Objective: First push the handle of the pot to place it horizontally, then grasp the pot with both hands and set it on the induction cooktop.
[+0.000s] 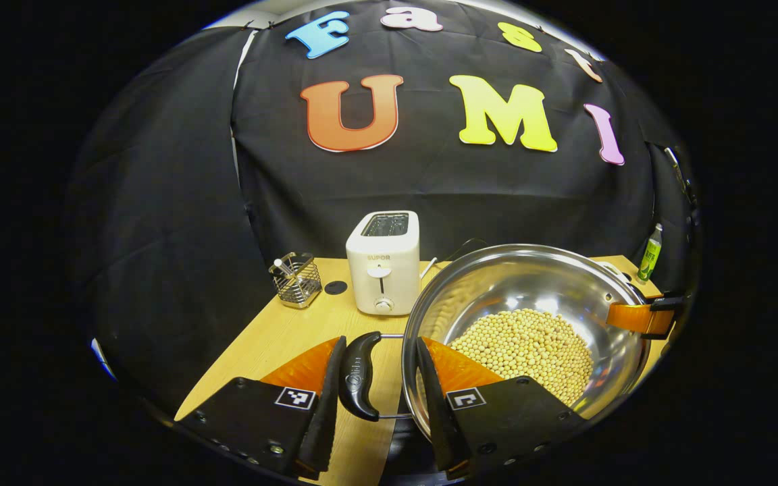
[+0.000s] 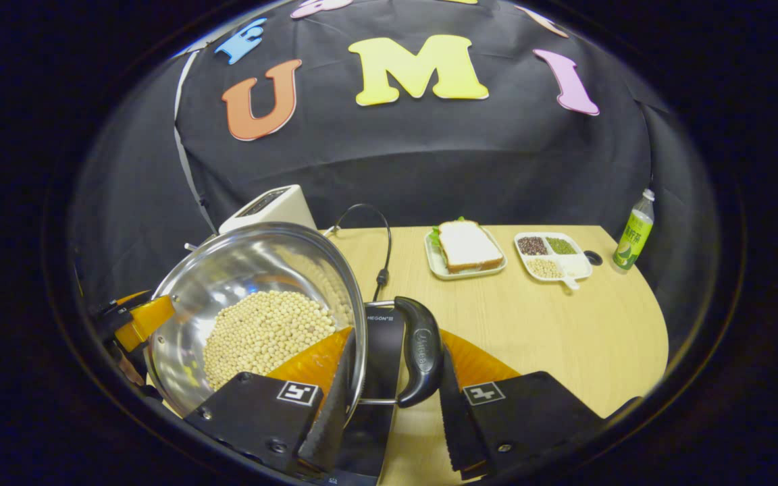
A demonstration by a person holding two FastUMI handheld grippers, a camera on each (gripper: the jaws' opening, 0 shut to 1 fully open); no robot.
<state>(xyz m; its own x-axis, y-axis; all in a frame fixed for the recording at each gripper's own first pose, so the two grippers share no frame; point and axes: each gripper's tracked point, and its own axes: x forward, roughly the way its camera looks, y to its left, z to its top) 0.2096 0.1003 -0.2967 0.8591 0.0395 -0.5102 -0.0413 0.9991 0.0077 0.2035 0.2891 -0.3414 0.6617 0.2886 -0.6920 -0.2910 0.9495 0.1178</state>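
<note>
Lower centre of both views: steel pot (image 1: 531, 317), part-filled with beans (image 1: 531, 351), over the cooktop (image 2: 379, 351) on the desk (image 2: 551, 324). Left claw (image 1: 375, 385) spread astride one side handle (image 1: 360, 374), right claw (image 2: 392, 378) spread astride the other handle (image 2: 419, 351); contact unclear. Likely heavy, rigid, slick-walled; beans apt to shift. Best held by handles. Desk edge close below; toaster (image 1: 383, 270) behind, open desk lower right.

Steel pot (image 1: 531, 297) of beans, over black cooktop (image 2: 382, 364).
</note>
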